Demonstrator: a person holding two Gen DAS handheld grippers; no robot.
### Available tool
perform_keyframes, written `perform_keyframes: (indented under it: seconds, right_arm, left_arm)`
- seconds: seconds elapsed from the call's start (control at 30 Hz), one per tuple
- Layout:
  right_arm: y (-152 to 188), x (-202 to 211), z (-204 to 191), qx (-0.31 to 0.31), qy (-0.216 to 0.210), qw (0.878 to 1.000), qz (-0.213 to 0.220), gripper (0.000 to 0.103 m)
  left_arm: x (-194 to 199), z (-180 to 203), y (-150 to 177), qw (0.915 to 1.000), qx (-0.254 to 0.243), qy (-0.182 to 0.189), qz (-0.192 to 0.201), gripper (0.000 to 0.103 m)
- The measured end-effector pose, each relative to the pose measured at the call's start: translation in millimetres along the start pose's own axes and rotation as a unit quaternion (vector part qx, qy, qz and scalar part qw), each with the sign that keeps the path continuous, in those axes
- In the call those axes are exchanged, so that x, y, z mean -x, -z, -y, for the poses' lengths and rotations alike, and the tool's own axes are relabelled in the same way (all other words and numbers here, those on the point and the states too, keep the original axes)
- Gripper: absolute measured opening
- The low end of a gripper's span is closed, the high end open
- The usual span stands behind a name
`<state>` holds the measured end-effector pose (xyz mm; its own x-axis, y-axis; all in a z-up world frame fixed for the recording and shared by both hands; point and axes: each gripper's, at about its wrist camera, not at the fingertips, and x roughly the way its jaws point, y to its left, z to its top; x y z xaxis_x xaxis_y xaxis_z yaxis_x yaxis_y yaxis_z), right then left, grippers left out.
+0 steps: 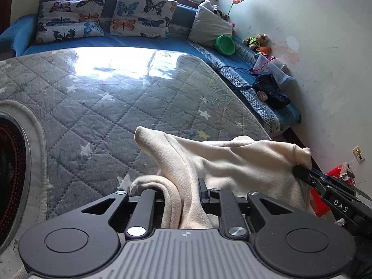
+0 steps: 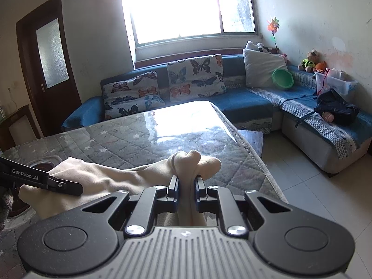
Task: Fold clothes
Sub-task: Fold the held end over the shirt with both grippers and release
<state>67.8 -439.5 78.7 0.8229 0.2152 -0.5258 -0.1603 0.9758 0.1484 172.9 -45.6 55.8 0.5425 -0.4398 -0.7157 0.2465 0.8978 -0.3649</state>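
A cream fleece garment (image 1: 234,162) hangs stretched between my two grippers above the grey quilted table cover (image 1: 111,107). My left gripper (image 1: 183,190) is shut on one bunched end of it, folds spilling over its left finger. In the left wrist view the right gripper (image 1: 302,174) pinches the garment's far right corner. In the right wrist view my right gripper (image 2: 186,181) is shut on a bunched end of the garment (image 2: 111,176), a knob of cloth poking out past the fingertips. The left gripper (image 2: 76,189) grips the cloth at the left edge of that view.
A round inset burner (image 1: 11,162) sits in the table at the left. A blue corner sofa (image 2: 244,102) with butterfly cushions (image 2: 195,76), a green bowl (image 2: 282,78), toys and dark clothing (image 2: 337,109) lies behind. A red bin (image 1: 323,197) stands on the tiled floor (image 2: 302,186) at the right.
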Motion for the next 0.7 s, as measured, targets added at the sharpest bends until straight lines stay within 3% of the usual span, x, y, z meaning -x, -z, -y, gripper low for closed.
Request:
perform_keyframes:
  seconds: [0.7]
  right_arm:
    - [19.6, -24.3, 16.9, -0.017, 0.023, 0.999, -0.036, 0.014]
  left_arm:
    - [-15.2, -16.5, 8.0, 0.9993, 0.02, -0.017, -0.025, 0.028]
